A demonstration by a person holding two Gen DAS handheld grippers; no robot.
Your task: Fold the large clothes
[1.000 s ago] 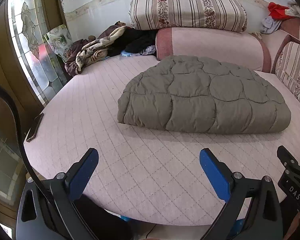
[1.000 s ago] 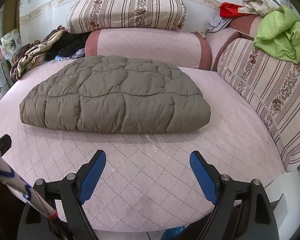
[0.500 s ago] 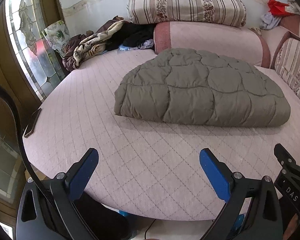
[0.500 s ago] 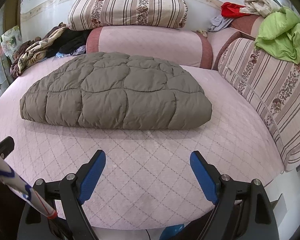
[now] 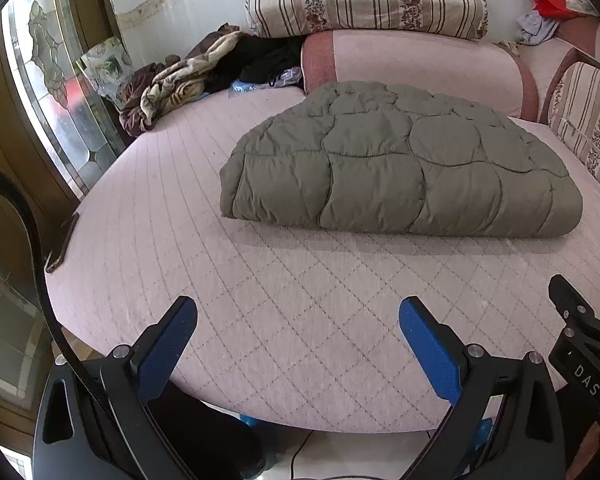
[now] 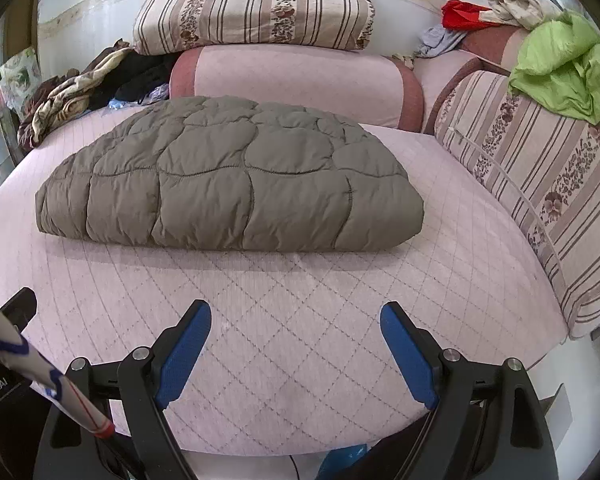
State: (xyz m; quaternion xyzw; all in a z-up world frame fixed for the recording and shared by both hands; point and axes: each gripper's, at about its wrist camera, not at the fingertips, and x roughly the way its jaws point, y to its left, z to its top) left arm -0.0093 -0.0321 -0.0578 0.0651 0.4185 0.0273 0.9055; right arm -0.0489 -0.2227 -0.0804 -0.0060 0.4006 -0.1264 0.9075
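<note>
I see the left gripper: black frame, blue textured finger pads, silver screws at the pivots, a black cable looping alongside. The right gripper is built alike; white "DAS" lettering marks its body in the left view.

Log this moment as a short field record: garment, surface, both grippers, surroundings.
garment: olive quilted jacket, folded into a thick bundle, lying flat
surface: pink quilted bed
left gripper: open, empty, near the bed's front edge, apart from the jacket
right gripper: open, empty, also short of the jacket
behind: striped pillow on a pink bolster
far left: heap of loose clothes
right: green garment on a striped cushion
</note>
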